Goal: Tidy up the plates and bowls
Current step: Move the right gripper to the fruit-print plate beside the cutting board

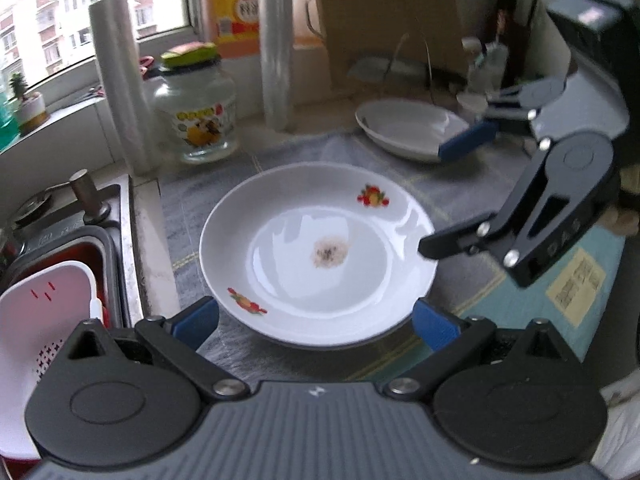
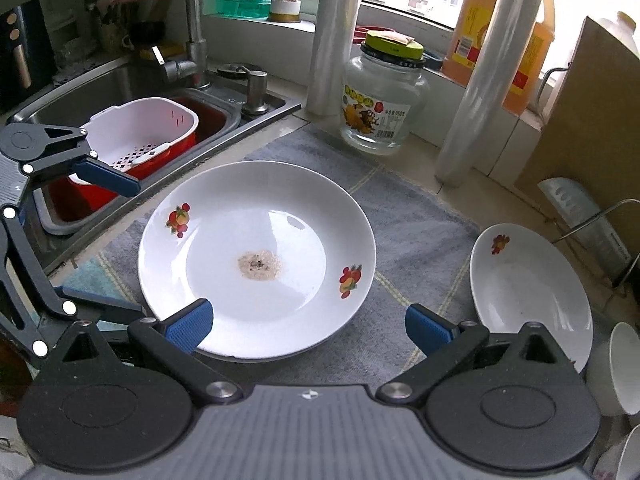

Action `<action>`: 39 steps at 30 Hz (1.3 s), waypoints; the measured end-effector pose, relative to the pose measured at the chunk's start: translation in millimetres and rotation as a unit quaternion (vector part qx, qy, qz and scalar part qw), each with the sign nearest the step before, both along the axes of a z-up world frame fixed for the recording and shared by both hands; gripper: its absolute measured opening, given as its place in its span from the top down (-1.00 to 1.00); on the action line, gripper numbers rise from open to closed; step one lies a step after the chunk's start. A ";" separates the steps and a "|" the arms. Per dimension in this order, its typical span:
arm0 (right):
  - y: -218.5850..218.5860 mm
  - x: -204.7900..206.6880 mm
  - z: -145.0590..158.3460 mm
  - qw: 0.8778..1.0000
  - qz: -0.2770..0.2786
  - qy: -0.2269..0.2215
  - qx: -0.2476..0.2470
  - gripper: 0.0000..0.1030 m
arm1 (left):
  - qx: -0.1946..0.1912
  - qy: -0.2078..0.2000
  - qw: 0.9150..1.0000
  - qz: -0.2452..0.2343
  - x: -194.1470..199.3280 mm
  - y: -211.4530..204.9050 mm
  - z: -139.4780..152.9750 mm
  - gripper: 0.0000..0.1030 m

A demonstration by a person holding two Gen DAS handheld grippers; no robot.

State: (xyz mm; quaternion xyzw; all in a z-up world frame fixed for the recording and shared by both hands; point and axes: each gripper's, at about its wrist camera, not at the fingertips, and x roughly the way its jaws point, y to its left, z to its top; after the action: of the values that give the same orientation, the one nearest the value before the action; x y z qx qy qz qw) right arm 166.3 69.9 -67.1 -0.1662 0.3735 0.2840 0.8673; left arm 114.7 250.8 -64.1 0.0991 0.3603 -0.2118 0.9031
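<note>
Grey woven cloth with pale yellow lines (image 2: 404, 216) covers the kitchen counter beside a stainless steel sink (image 2: 120, 76), under a window sill crowded with bottles. Inside the sink sits a red basin (image 2: 208, 124) holding a white perforated plastic colander (image 2: 140, 132), which looks empty. A clear glass jar with a green lid (image 2: 380, 100) stands at the cloth's far edge; whether anything is in it cannot be told. Two upright rolls of clear plastic film (image 2: 484, 80) flank the jar, with an orange liquid jug (image 2: 500, 28) behind.

Two white ceramic plates with fruit decals are visible. The large round deep plate (image 2: 256, 256) lies flat in the middle of the cloth, bearing two fruit prints on its rim and a small brownish speckled smear at its centre. The smaller white plate (image 2: 528, 300) leans tilted to its right, near a wire rack (image 2: 592, 220). White bowls (image 2: 616, 368) stand at the far right edge.

The left gripper (image 1: 316, 320) has its blue-padded jaws spread wide on either side of the large plate's near rim. The right gripper (image 2: 308, 324) likewise has its jaws apart, holding nothing, one pad over the plate's edge.
</note>
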 end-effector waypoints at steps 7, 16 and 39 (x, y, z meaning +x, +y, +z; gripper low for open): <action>-4.3 -10.3 5.8 0.999 -0.028 -0.023 0.007 -1.00 | -0.009 -0.045 0.998 0.050 -10.2 -2.6 6.1 -0.98; -36.4 -27.5 3.2 0.990 -0.127 -0.063 -0.001 -1.00 | -0.040 -0.074 0.993 0.084 -20.4 -15.8 12.9 -0.98; -207.7 10.2 -26.3 0.992 -0.106 -0.007 0.067 -1.00 | -0.042 -0.068 0.985 0.152 -5.2 -176.8 13.2 -0.98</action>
State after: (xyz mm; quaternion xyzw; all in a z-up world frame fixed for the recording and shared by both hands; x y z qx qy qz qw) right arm 176.5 -137.8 -93.4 -0.0689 0.3628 0.2133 0.9045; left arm 109.5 74.0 -50.8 0.0191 0.2995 -0.0803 0.9505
